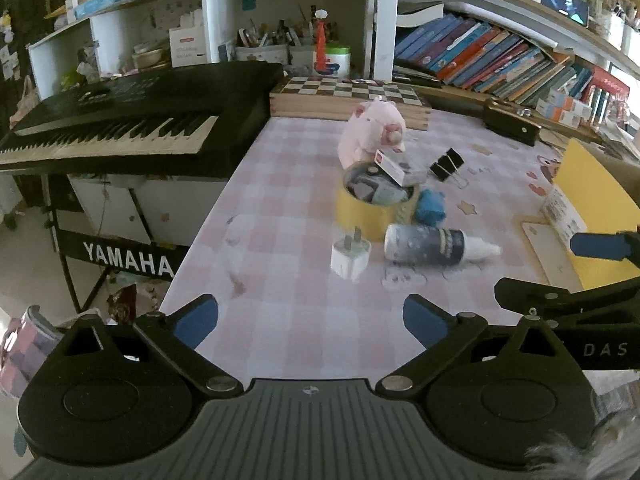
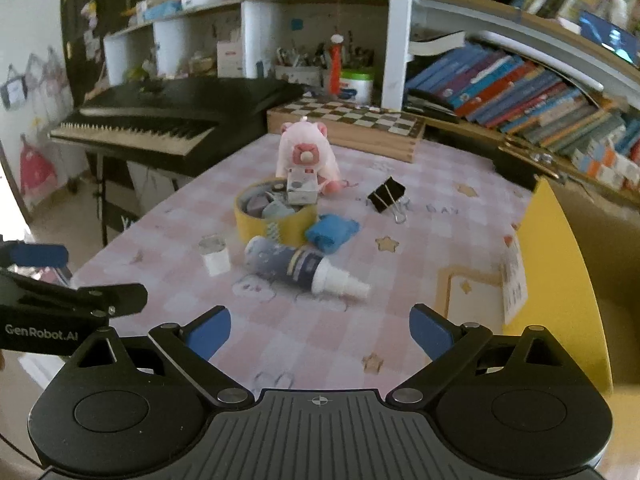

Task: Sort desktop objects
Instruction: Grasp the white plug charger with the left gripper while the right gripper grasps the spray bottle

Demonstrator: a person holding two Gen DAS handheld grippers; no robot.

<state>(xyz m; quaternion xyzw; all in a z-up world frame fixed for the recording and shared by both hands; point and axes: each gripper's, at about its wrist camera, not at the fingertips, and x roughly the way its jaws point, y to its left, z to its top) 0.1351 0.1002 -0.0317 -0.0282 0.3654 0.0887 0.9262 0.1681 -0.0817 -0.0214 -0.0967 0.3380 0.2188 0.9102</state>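
Left wrist view: the left gripper has its jaws spread wide and empty above bare checked surface, whose left edge drops off beside the keyboard. Ahead, clustered mid-surface: one white plug, one spray bottle lying flat, one yellow tape roll, one plush pig, one binder clip. Right wrist view: the right gripper has jaws wide and empty; one yellow box bounds the right side.
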